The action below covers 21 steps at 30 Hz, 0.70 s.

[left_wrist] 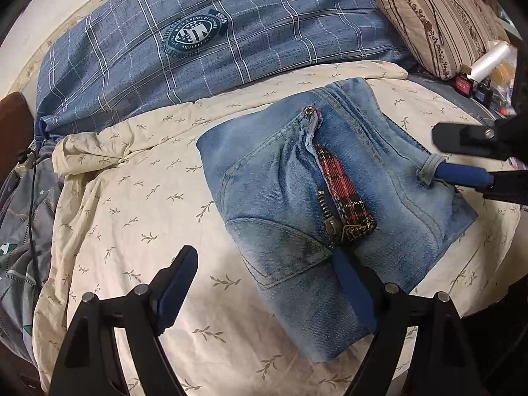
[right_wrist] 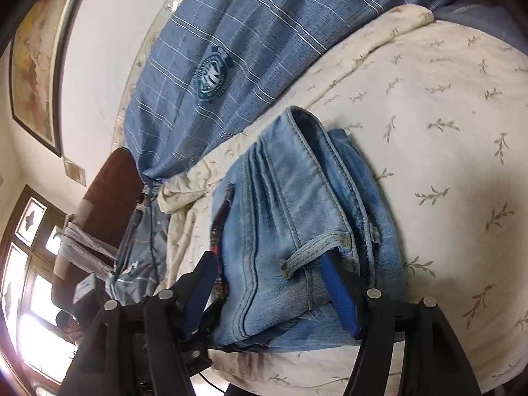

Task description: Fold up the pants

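The left tongs (left_wrist: 267, 280) stand wide apart, one blue-padded finger resting on the near edge of the folded jeans (left_wrist: 316, 204), the other over the bare sheet. The right tongs (right_wrist: 274, 283) are also spread, one finger tucked under a belt loop (right_wrist: 313, 250); nothing is clenched. The jeans lie folded in a compact bundle on the cream leaf-print sheet (left_wrist: 132, 214) of the bed, fly open with plaid lining (left_wrist: 343, 194) and zipper showing. Beyond lies a blue checked duvet (left_wrist: 198, 49), with a striped pillow (left_wrist: 429, 23) and small bottles (left_wrist: 463, 84) further off. The bundle's underside is hidden.
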Motion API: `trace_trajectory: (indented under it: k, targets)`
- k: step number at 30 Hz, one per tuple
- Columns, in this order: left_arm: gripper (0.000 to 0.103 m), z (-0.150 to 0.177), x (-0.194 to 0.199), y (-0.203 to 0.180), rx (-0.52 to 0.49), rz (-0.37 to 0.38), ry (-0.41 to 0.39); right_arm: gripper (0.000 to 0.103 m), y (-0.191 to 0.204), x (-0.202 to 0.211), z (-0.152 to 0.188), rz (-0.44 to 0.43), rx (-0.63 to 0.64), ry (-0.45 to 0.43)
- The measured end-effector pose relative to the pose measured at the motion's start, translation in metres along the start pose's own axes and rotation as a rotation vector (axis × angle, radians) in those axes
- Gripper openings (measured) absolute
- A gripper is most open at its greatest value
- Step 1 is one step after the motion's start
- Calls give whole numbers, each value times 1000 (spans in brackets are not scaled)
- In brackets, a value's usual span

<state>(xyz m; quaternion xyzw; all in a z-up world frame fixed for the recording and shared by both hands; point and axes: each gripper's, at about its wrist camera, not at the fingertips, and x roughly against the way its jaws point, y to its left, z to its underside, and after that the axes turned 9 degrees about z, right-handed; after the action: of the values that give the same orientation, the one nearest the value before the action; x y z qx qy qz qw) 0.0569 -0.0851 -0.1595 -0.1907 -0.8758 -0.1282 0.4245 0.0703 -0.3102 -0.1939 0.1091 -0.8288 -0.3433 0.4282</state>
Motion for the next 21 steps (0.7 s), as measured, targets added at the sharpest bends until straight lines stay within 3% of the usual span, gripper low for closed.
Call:
trace_trajectory:
  k: [7, 13, 21]
  targets:
    - [87, -1, 3, -1, 20, -15, 15, 70, 3, 14, -2, -38, 14, -28]
    - [87, -3, 19, 7, 44, 20, 22, 70, -6, 30, -6, -57, -18, -77]
    - [87, -17, 53, 20, 105, 82, -73, 70, 1, 40, -5, -109, 19, -108]
